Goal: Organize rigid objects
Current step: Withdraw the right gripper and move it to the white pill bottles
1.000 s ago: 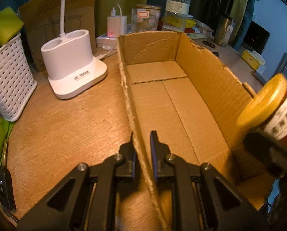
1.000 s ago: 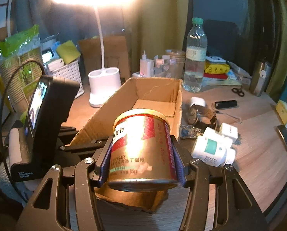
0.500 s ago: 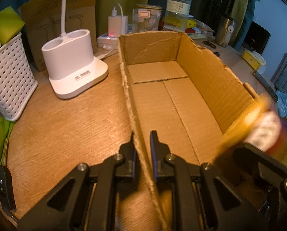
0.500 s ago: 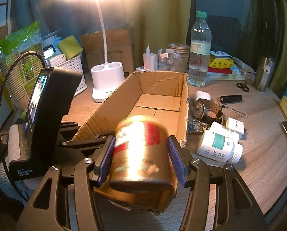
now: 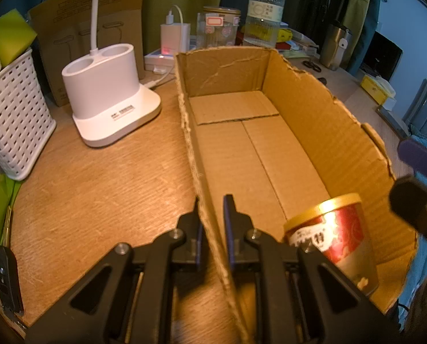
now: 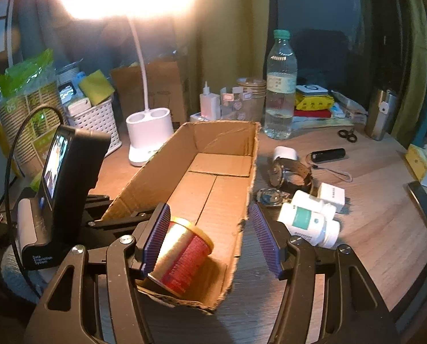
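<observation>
Cardboard box [image 5: 322,132] wall clamped in our left gripper [image 5: 212,212], the right gripper [image 6: 210,226] just spread, jaws free, so the tilted tin [image 6: 181,255] may roll.

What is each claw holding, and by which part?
Left claw: shut on the cardboard box side wall's top edge. Right claw: jaws just opened, holding nothing; the red-and-gold can lies tilted inside.

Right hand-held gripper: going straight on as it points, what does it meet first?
Probably the red-and-gold can tilted in the cardboard box, just ahead of the open right hand-held gripper; depth is unclear.
</observation>
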